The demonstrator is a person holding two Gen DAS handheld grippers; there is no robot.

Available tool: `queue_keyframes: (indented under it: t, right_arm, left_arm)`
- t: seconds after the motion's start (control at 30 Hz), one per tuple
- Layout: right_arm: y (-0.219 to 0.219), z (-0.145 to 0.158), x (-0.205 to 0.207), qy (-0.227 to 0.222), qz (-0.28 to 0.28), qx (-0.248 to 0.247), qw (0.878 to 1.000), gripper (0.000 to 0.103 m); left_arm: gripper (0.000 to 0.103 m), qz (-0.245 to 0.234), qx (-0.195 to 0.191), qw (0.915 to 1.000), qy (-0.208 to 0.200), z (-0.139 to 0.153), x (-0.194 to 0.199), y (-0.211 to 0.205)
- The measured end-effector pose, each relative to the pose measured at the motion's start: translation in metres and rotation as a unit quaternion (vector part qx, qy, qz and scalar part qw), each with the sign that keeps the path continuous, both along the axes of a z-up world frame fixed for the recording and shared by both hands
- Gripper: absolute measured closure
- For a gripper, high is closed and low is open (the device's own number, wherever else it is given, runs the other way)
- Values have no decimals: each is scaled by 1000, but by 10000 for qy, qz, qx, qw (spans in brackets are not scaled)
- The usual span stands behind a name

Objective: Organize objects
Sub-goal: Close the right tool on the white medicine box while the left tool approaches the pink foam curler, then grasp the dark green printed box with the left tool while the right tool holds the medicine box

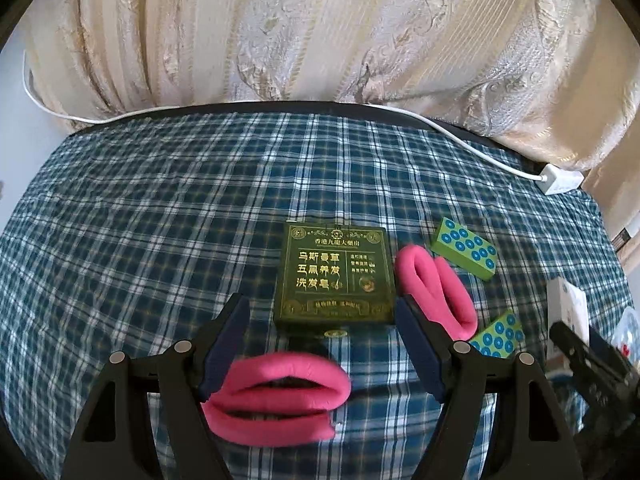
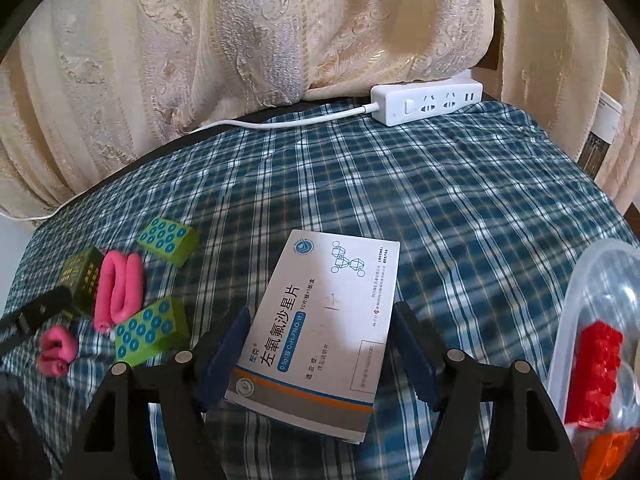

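- Left wrist view: the left gripper point(image 1: 320, 344) has its jaws spread, nothing pinched. A pink roll point(image 1: 276, 392) lies crosswise between its fingers. The green box point(image 1: 336, 276) sits just ahead, its long axis pointing away. Open plaid cloth point(image 1: 160, 208) runs left and back to the curtain point(image 1: 320, 32).
- Right wrist view: the right gripper point(image 2: 320, 348) has its jaws spread around the white box point(image 2: 320, 332), which lies flat, slanting up-right. A clear tub point(image 2: 600, 320) crowds the right edge; a power strip point(image 2: 428, 100) lies at the far edge.

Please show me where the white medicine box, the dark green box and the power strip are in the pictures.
white medicine box point(image 2: 320, 328): right wrist view, middle of its printed top face.
dark green box point(image 1: 336, 276): left wrist view, middle of its top face with gold text.
power strip point(image 2: 426, 104): right wrist view, its top face at the sockets.
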State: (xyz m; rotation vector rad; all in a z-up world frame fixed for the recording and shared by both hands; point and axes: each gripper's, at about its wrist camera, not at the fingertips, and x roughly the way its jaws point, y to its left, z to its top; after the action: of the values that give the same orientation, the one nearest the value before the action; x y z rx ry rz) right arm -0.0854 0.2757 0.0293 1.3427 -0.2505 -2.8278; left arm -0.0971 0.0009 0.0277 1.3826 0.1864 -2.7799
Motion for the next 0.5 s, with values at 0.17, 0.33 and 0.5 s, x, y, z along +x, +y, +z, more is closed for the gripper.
queue_keyframes:
  t: [0.17,0.33,0.5]
  right_arm:
    - [1,0,4,40,21,-46,10000,28]
    - [1,0,6,67,29,-75,9999,28]
    - [1,-1,7,84,42,-100,9999,28]
  left_arm:
    - [27,-111,18,9999,-98,-6,-7,7]
    - [27,-94,-79,9997,-188,-13,-14,9]
    - [27,-16,-172,9995,-271,-20,-24,6]
